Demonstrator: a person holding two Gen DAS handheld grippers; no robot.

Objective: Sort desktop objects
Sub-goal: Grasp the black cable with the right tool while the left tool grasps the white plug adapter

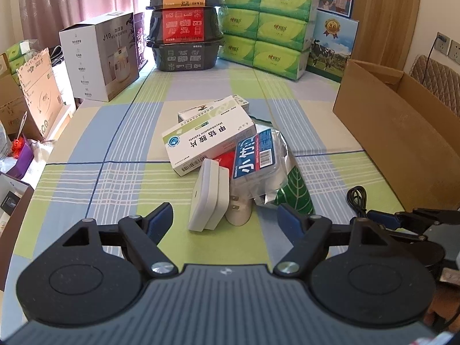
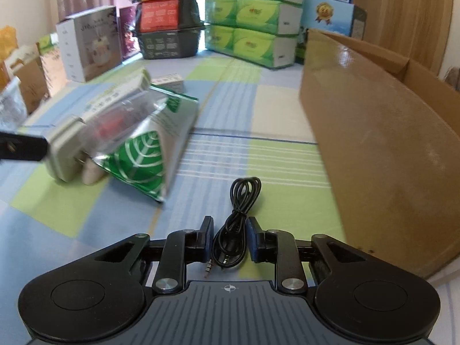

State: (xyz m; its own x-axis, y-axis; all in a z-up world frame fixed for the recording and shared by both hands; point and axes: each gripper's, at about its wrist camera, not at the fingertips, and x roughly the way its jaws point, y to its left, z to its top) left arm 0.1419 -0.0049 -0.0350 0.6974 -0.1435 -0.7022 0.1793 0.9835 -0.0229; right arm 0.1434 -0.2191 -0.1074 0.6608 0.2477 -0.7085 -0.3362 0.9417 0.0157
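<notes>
A pile lies mid-table: two white medicine boxes [image 1: 207, 141], a clear pack with a blue label [image 1: 256, 155], a green leaf-print foil bag [image 1: 296, 192] and a white charger plug [image 1: 208, 201]. My left gripper [image 1: 225, 221] is open, and the charger stands just ahead between its fingers without touching them. In the right wrist view a coiled black audio cable [image 2: 244, 189] runs back between the blue pads of my right gripper [image 2: 230, 237], which is shut on it low over the tablecloth. The right gripper [image 1: 402, 218] also shows at the right edge of the left wrist view.
An open cardboard box [image 2: 373, 143] stands close on the right. At the back are green tissue packs [image 1: 267, 28], stacked black food trays [image 1: 184, 26] and a humidifier box [image 1: 100, 54]. More boxes crowd the left table edge [image 1: 34, 92].
</notes>
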